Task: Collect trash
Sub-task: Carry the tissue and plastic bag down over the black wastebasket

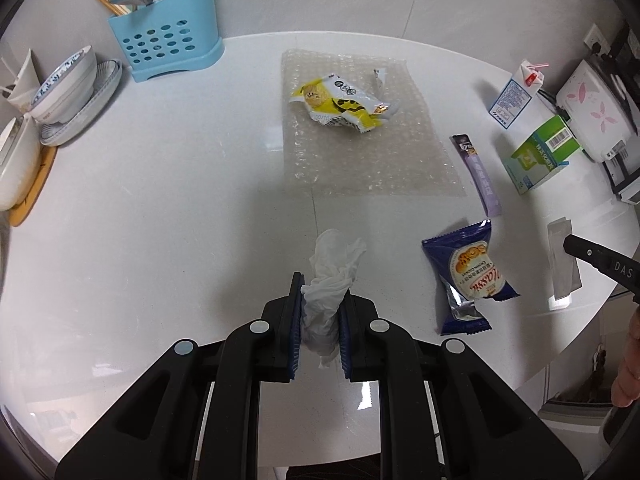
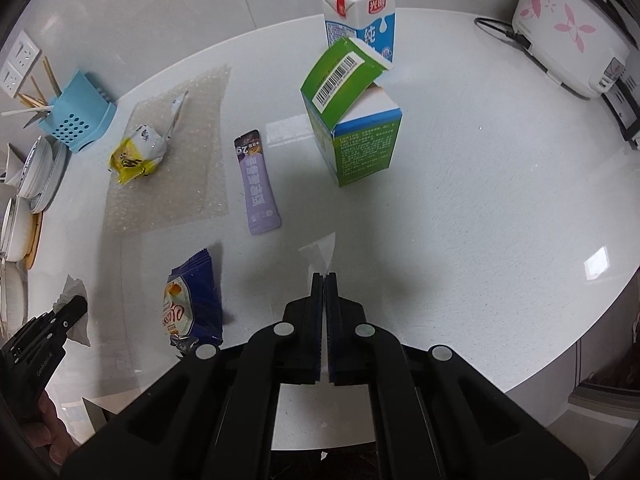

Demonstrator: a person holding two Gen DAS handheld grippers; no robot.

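Mid-pickup, the left tongs [image 1: 320, 304] clench a crumpled white tissue [image 1: 334, 268] and the right tongs [image 2: 324, 280] pinch a clear plastic scrap [image 2: 322, 254] above the white table [image 1: 160, 200]; next, probably, both loads go to a bin, none being visible, before the dark blue snack wrapper [image 1: 468, 276] at three o'clock of the left tongs.

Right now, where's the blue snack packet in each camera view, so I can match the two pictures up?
Left wrist view: the blue snack packet lies at lower right on the table, right of the left gripper that clamps the tissue.
Right wrist view: the packet lies at lower left, left of the right gripper.
Shared landmark: the purple sachet, just beyond the packet in both views.
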